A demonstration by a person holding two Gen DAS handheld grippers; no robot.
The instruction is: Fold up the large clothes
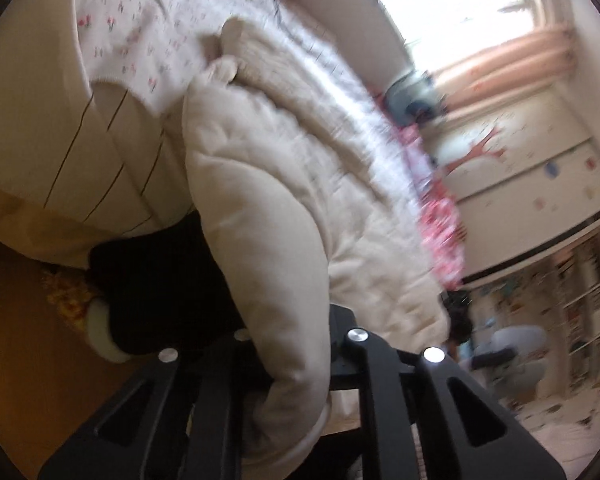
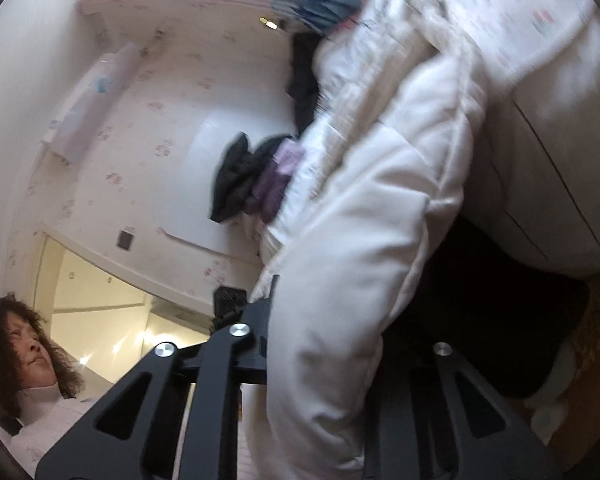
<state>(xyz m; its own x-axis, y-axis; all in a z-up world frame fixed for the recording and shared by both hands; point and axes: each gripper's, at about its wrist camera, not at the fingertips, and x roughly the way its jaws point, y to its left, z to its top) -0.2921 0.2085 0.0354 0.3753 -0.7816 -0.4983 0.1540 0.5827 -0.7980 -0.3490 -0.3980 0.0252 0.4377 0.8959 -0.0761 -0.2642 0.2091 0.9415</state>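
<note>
I've both tools rolled sideways: left gripper (image 1: 292, 360) and right gripper (image 2: 324, 360) each pinch the cream padded coat (image 1: 284, 200) (puffy, quilted, blurred).

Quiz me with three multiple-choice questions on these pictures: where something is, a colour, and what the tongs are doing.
1. Where does the dark bundle of clothes lie?
A. on the bed
B. on a shelf
C. in a drawer

2. What colour is the big padded quilted coat?
A. cream
B. green
C. navy

3. What are both tongs doing?
A. hanging open
B. clamping the coat
C. gripping a hanger

Answers:
A, the dark bundle rests on the floral bed sheet.
A, the coat is cream.
B, coat fabric runs between the left tongs and the right tongs.
</note>
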